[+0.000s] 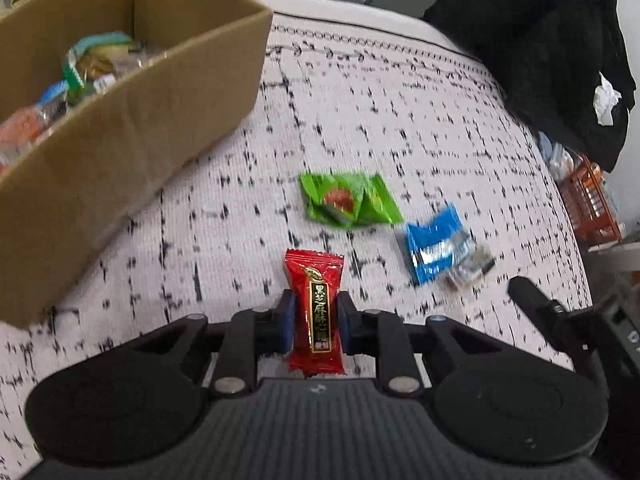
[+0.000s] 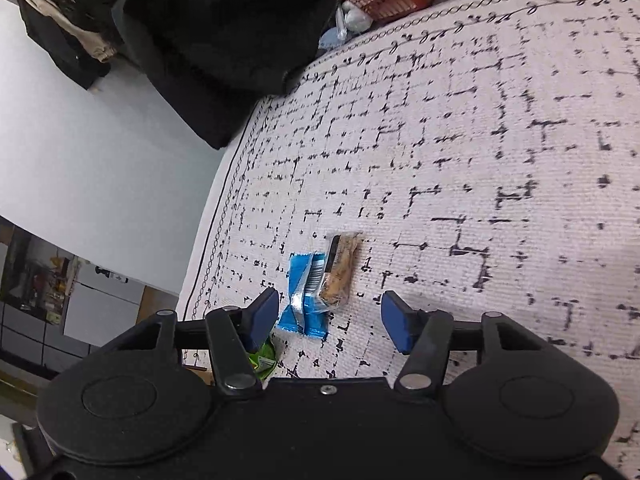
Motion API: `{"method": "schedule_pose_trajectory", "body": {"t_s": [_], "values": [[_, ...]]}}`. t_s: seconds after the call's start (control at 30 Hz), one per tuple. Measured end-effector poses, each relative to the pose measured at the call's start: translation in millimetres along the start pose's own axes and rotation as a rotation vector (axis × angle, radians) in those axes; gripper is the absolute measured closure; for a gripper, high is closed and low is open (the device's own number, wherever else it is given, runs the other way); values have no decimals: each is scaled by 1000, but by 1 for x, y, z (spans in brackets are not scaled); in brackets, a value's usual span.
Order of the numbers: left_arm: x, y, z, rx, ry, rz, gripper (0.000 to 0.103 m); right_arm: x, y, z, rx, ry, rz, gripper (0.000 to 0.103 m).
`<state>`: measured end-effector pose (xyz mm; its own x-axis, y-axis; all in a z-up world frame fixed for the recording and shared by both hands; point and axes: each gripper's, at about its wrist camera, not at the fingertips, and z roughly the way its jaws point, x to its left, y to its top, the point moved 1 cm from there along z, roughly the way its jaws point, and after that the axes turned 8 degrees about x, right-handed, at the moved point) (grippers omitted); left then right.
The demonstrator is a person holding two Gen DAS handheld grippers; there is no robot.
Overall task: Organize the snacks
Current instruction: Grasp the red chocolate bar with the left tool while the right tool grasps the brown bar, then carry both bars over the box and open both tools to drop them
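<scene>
At far left of your left wrist view sits the cardboard box (image 1: 132,120), already holding several wrapped snacks (image 1: 86,68), resting on the patterned cloth (image 1: 400,120) that covers the bench. Just right of the box, your left gripper (image 1: 316,316) has its jaws closed on a red candy packet (image 1: 316,312), which stands upright between the blue pads, lifted clear of the cloth. Beyond it lies a green packet (image 1: 348,200) flat on the cloth, and to its right a blue packet (image 1: 434,244) with a small clear-wrapped bar (image 1: 474,266) touching its far side. A black garment (image 1: 540,40) is heaped at the upper right, an orange basket (image 1: 588,204) below it.

Your right gripper (image 2: 330,312) hangs over the same blue packet (image 2: 306,296) and the brown bar (image 2: 340,272), its jaws spread wide with nothing between them; both packets lie in the gap ahead of them. The green packet (image 2: 262,362) peeks from under the left-hand finger.
</scene>
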<state>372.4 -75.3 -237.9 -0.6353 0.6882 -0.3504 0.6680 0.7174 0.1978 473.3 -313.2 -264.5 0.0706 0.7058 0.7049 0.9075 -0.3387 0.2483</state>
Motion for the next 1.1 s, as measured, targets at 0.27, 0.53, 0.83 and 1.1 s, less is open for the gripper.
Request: {"method": "schedule_pose_trajectory", "body": {"t_s": [0.27,0.53,0.83,1.1], "values": [[-7,20,-5,-2,9,36,82,3,4,23,-15,-39,9,53],[-10,34,-16,-26,8,90,82,8,1,36,-5,-61,-42,82],[1,41,-56,-87,-27,111,82,38,-8,13,-31,-8,-150,84],[21,51,-107,-178,-39,111,82,68,-15,-7,-51,43,-242,84]]}}
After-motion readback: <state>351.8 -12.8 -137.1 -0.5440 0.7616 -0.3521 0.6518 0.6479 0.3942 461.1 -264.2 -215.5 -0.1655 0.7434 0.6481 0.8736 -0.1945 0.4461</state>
